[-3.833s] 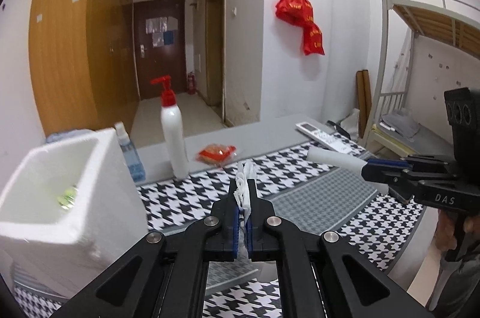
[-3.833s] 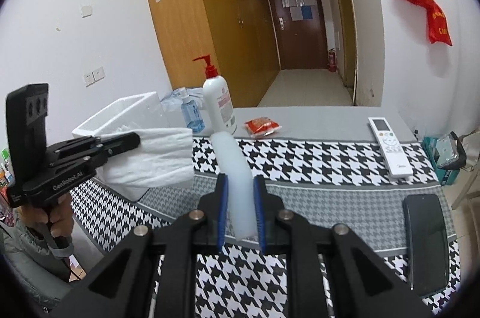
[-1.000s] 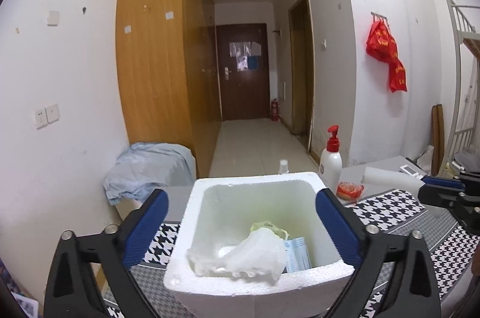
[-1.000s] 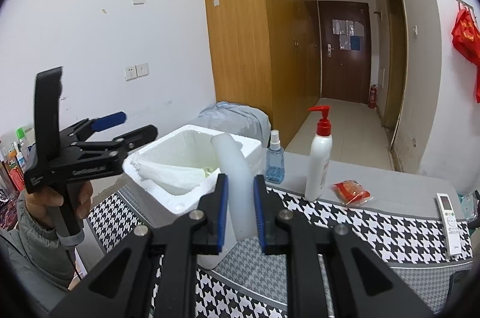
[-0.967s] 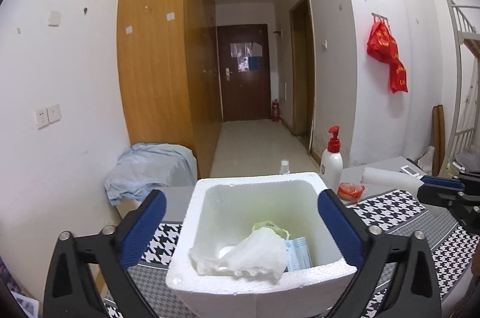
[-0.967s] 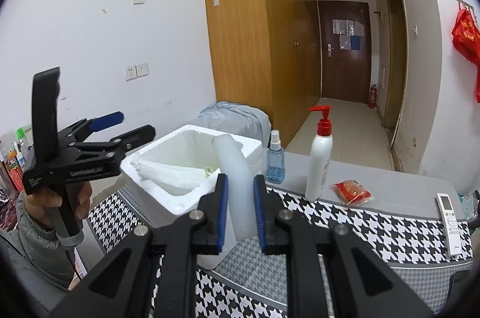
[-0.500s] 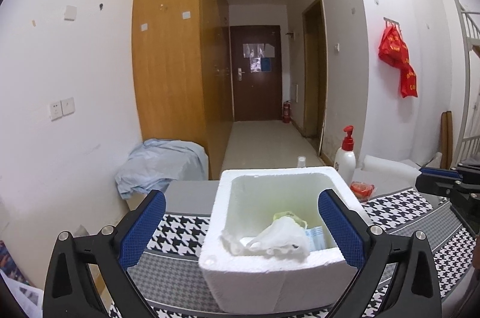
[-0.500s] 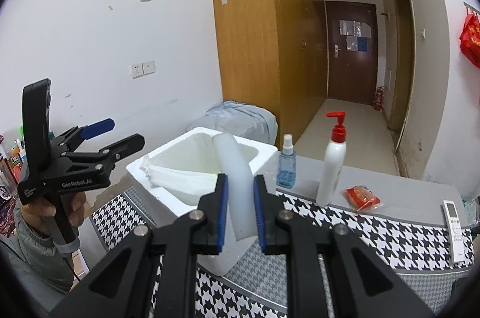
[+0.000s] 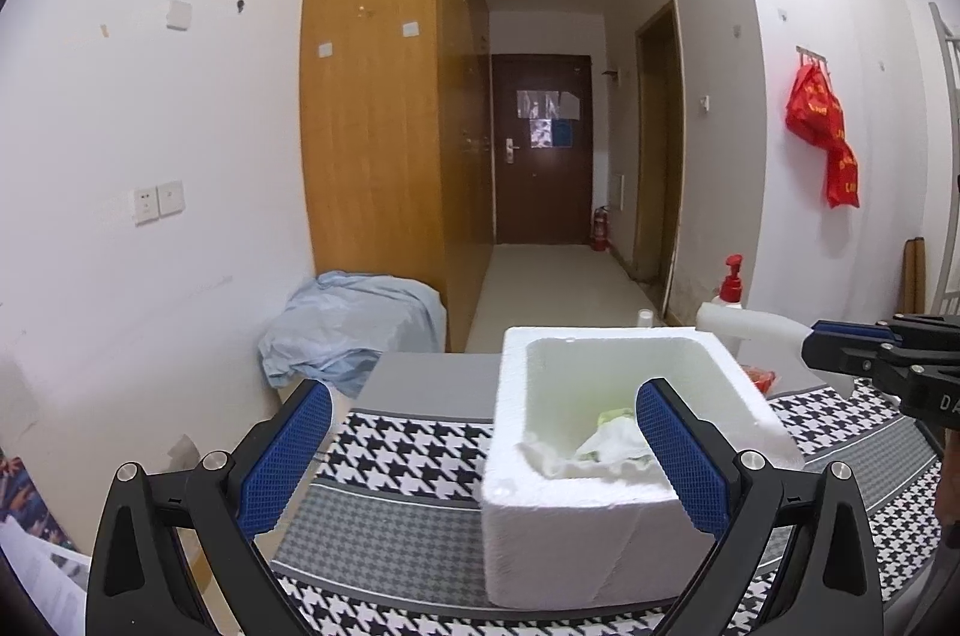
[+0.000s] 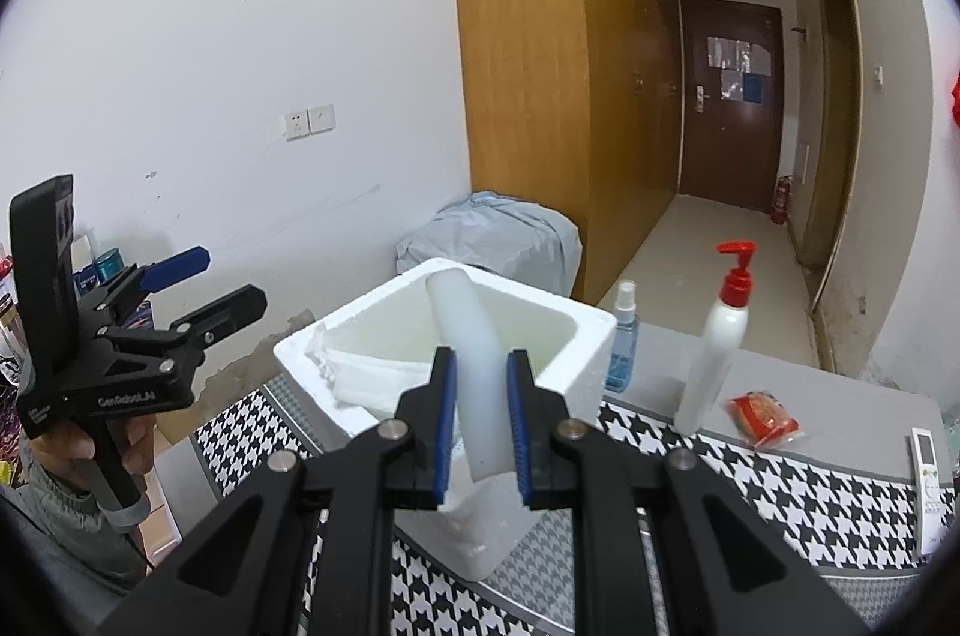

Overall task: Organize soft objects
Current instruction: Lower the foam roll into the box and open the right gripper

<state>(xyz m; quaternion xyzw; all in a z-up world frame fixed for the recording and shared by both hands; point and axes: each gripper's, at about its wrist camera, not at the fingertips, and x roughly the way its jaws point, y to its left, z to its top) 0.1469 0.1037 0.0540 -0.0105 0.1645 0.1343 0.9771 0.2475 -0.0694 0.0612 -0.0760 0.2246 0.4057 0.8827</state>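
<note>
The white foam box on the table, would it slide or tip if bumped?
Probably slides easily: the foam box looks like light polystyrene, holding only a crumpled white cloth. Tipping seems less likely, since it sits wide and flat on the houndstooth mat.

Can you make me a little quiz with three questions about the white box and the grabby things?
1. True or false: the left gripper is holding a tissue.
2. What is the right gripper squeezing? A) the pump bottle B) a white foam roll C) the remote
3. Fill in: the crumpled white tissue lies inside the foam ____.

Key:
1. False. Its jaws are wide open with nothing between them.
2. B, the white foam roll. The pump bottle and remote sit on the table.
3. Box: the foam box.
</note>
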